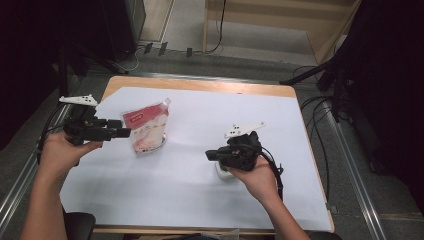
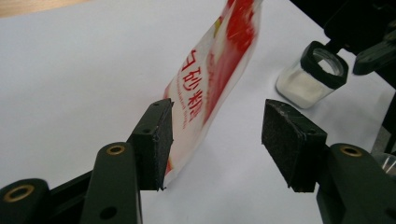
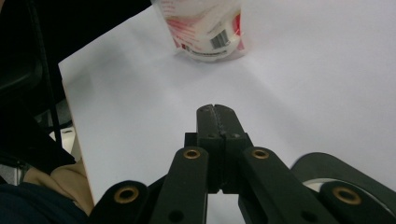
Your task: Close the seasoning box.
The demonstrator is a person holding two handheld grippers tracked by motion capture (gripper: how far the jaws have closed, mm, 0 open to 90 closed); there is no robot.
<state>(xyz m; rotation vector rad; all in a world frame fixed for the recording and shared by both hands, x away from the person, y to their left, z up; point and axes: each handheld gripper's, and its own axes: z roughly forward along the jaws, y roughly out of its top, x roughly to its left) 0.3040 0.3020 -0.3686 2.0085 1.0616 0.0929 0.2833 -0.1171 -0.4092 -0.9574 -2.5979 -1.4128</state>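
Note:
A red and white spouted pouch (image 1: 147,127) stands upright on the white sheet (image 1: 210,115) at the left. My left gripper (image 1: 125,132) is level beside it and open. In the left gripper view the pouch's edge (image 2: 215,70) runs between the pads (image 2: 156,140). It lies close to the left pad, and the right pad is well apart from it. My right gripper (image 1: 209,155) hovers right of centre, shut on nothing, its pads (image 3: 208,123) pressed together. A small glass jar of white powder with a black rim (image 2: 310,77) stands under the right hand (image 1: 222,172).
The white sheet covers a wooden table (image 1: 200,85) whose far edge shows bare wood. Cables and dark stand legs (image 1: 320,75) lie on the floor behind and to the right. The pouch's barcode side (image 3: 205,28) faces the right gripper.

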